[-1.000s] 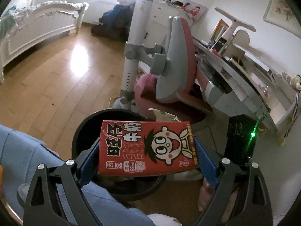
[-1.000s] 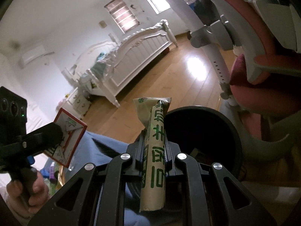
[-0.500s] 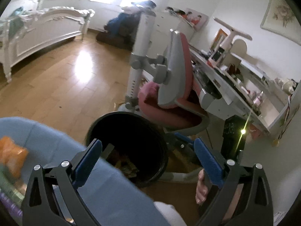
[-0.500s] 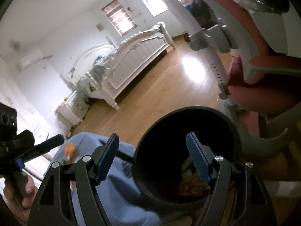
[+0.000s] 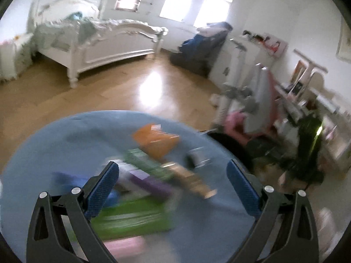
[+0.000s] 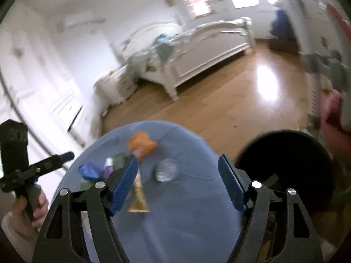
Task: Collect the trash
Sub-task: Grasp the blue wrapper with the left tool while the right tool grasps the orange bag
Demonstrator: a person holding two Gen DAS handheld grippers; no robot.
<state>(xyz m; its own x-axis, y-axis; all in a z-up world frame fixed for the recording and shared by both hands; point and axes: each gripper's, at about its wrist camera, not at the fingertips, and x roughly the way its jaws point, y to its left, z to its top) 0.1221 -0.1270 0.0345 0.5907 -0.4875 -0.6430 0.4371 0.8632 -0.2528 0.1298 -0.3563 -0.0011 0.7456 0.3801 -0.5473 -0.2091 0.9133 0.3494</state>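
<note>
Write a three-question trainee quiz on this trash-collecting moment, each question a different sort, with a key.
1. True or false: the right tongs are clamped on a wrapper.
2. Which piece lies farthest from the cameras on the blue table? A) orange packet B) green packet C) clear cup
3. Fill in: in the right wrist view, the black bin stands to the ___ of the table.

Key: 1 false, both the right and the left tongs are open and empty; 2 A; 3 right.
</note>
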